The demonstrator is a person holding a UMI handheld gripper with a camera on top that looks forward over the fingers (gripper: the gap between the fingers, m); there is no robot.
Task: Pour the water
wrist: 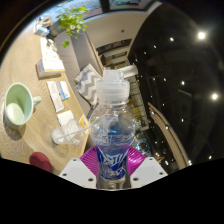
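A clear plastic water bottle (pixel 112 125) with a white cap and a blue label stands upright between my fingers. My gripper (pixel 112 163) is shut on the bottle's lower body, with a magenta pad (pixel 91 160) pressed against each side of it. The bottle is lifted and the whole scene appears tilted behind it. To the left, on the wooden table (pixel 30 80), stands a pale green mug (pixel 18 104) with its mouth open toward me. The bottle's base is hidden behind the gripper body.
A dark red round object (pixel 42 160) lies near the left finger. Papers and booklets (pixel 60 95) lie on the table beyond the mug, and a green plant (pixel 72 20) stands at the far end. A dark glossy wall with light reflections (pixel 190 70) fills the right.
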